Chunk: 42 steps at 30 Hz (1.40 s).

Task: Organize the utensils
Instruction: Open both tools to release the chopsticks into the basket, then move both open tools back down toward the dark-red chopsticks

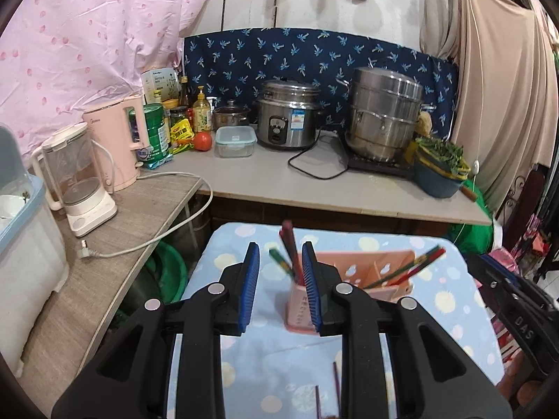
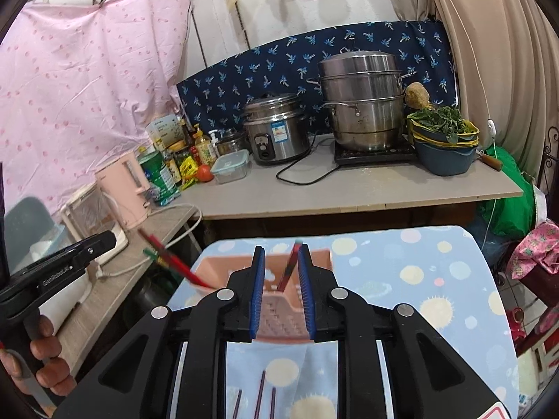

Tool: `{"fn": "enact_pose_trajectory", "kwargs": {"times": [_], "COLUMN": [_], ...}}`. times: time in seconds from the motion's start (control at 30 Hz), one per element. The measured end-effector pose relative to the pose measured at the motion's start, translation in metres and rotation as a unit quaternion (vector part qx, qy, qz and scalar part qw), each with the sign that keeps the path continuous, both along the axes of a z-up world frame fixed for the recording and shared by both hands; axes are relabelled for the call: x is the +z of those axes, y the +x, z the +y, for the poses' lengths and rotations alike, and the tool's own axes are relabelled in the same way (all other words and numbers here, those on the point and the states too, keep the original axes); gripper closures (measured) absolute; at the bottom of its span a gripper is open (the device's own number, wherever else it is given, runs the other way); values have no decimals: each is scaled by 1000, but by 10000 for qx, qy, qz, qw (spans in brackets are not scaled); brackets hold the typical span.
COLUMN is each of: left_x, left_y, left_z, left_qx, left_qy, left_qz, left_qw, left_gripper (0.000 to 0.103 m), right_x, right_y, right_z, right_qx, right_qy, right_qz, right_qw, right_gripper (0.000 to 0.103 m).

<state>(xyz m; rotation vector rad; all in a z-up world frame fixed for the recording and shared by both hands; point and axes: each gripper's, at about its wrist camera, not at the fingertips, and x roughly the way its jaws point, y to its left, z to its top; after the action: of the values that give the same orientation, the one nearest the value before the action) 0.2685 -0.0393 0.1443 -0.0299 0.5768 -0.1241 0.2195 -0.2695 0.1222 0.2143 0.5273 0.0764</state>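
Observation:
A pink utensil holder (image 1: 353,279) stands on a small table with a blue dotted cloth (image 1: 436,300). Red and green chopsticks (image 1: 288,248) lean out of its left compartment, and more chopsticks (image 1: 415,267) lean out of its right one. My left gripper (image 1: 281,255) is open and empty, just in front of the holder's left end. In the right wrist view my right gripper (image 2: 281,258) is open over the holder (image 2: 279,310), with a red chopstick (image 2: 290,265) between its fingers. Chopsticks (image 2: 167,258) lean out at the left. Dark chopsticks (image 2: 260,391) lie on the cloth near me.
A counter (image 1: 279,181) behind holds a rice cooker (image 1: 288,115), steamer pot (image 1: 382,111), lidded container (image 1: 234,141), bottles and a bowl of greens (image 1: 440,164). A side shelf at left carries a pink kettle (image 1: 117,139) and a glass kettle (image 1: 75,178). The left hand-held gripper (image 2: 59,269) shows at left.

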Motion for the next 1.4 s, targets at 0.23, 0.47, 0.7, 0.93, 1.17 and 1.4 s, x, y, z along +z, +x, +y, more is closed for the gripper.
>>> {"fn": "enact_pose_trajectory", "kwargs": {"times": [0.23, 0.47, 0.7, 0.93, 1.17, 1.4], "left_x": [-29, -63, -103, -138, -163, -184], "left_y": [-32, -64, -101, -133, -157, -173], "left_z": [4, 14, 23, 25, 21, 17], "left_qx": [-45, -34, -2, -77, -219, -305], "left_qy": [148, 156, 237, 273, 248, 258], "left_qz": [264, 507, 839, 1123, 1377, 1654], "left_qw": [9995, 9986, 9962, 9933, 9899, 9854], "left_gripper": [79, 73, 73, 73, 73, 73], "right_x": [-24, -61, -106, -140, -167, -189], "right_y": [-40, -81, -123, -156, -178, -187], "right_z": [16, 29, 44, 49, 59, 65], "right_qx": [96, 239, 332, 402, 440, 487], "right_qy": [-272, -329, -494, -333, -343, -236], "right_qz": [235, 596, 1047, 1440, 1679, 1915], "right_qw": [9993, 9974, 9927, 9882, 9842, 9800], "right_gripper": [80, 80, 80, 80, 80, 80]}}
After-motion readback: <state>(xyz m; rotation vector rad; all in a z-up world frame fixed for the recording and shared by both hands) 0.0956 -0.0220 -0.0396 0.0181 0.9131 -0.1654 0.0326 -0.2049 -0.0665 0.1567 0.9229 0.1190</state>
